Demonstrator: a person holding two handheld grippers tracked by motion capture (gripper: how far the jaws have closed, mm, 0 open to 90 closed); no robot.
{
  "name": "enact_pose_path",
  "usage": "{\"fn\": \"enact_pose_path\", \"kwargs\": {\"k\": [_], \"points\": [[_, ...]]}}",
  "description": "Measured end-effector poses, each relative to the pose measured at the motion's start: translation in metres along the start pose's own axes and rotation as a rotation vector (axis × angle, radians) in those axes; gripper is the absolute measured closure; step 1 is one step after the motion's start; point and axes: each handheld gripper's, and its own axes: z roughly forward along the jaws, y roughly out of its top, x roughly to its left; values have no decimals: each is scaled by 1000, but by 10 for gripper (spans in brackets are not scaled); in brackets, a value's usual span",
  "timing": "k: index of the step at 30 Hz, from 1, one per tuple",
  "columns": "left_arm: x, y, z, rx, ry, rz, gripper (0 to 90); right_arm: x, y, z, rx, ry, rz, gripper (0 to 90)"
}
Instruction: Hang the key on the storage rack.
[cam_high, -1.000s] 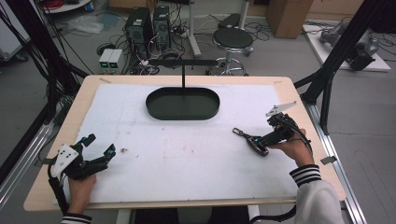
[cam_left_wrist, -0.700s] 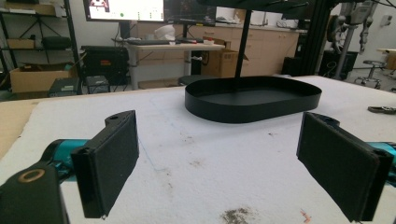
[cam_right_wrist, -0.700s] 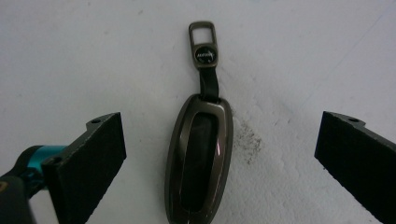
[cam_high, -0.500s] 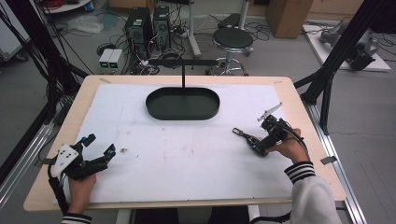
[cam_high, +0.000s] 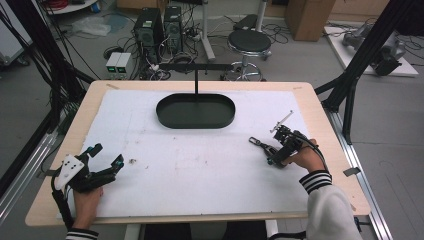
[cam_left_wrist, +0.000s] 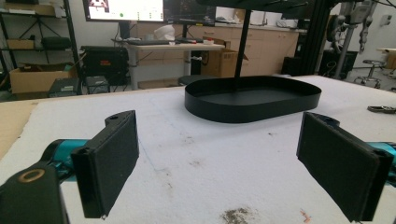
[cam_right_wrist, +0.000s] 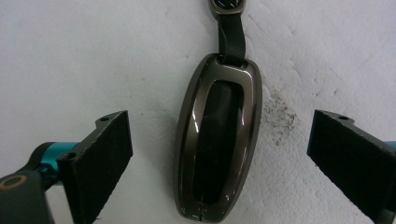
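Where the room opens behind the table (cam_high: 320, 107), computer towers (cam_high: 160, 27), tangled cables and a round black stool (cam_high: 249, 42) stand on a grey floor, and black frame posts rise at both sides. The table is pale wood, and a white, slightly fuzzy mat (cam_high: 200, 160) with faint smudges covers most of it. At 12 o'clock on the mat lies a shallow oval black tray (cam_high: 196, 111) with a smooth upright rim; a thin black post stands up from its far side to a crossbar.

At 8 o'clock, the left gripper (cam_high: 105, 161) rests low on the mat in the person's hand, its jaws spread wide with nothing between them; in the left gripper view (cam_left_wrist: 217, 165) the flat black pads frame bare mat and the tray beyond. At 4 o'clock, the right gripper (cam_high: 272, 155) is tipped down toward the mat, jaws likewise apart.

Between those jaws, touching neither, lies a key fob (cam_right_wrist: 218, 137): a long rounded case, glossy dark centre inside a bronze metallic band, with a black strap leading to a ring at its top. In the high view it lies on the mat at the gripper's tip (cam_high: 260, 145).
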Motion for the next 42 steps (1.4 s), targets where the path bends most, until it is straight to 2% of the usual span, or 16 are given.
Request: {"fn": "enact_pose_path", "kwargs": {"k": [1,3,4,15,17,19,24,30,33,34,38,39,42], "points": [[0,0,0,0,0,0,133,0,0,0,0,0,0,70],[0,0,0,0,-1,1,133,-1,0,0,16,9,6,137],[0,0,0,1,0,3,133,-1,1,0,21,7,21,149],[0,0,0,0,-1,1,133,0,5,5,78,7,39,279],[0,0,0,2,-1,2,133,1,5,6,81,13,41,282],[0,0,0,0,0,0,133,1,5,6,80,19,42,322],[0,0,0,0,0,1,133,-1,6,7,93,11,38,378],[0,0,0,2,-1,-1,133,-1,7,8,107,8,59,457],[0,0,0,5,-1,2,133,1,8,8,108,-1,68,473],[0,0,0,5,-1,1,133,0,7,8,103,6,37,477],[0,0,0,5,-1,2,133,-2,7,8,94,25,44,479],[0,0,0,5,-1,1,133,-2,7,6,72,26,43,480],[0,0,0,5,-1,0,133,-2,8,4,53,43,50,481]]}}
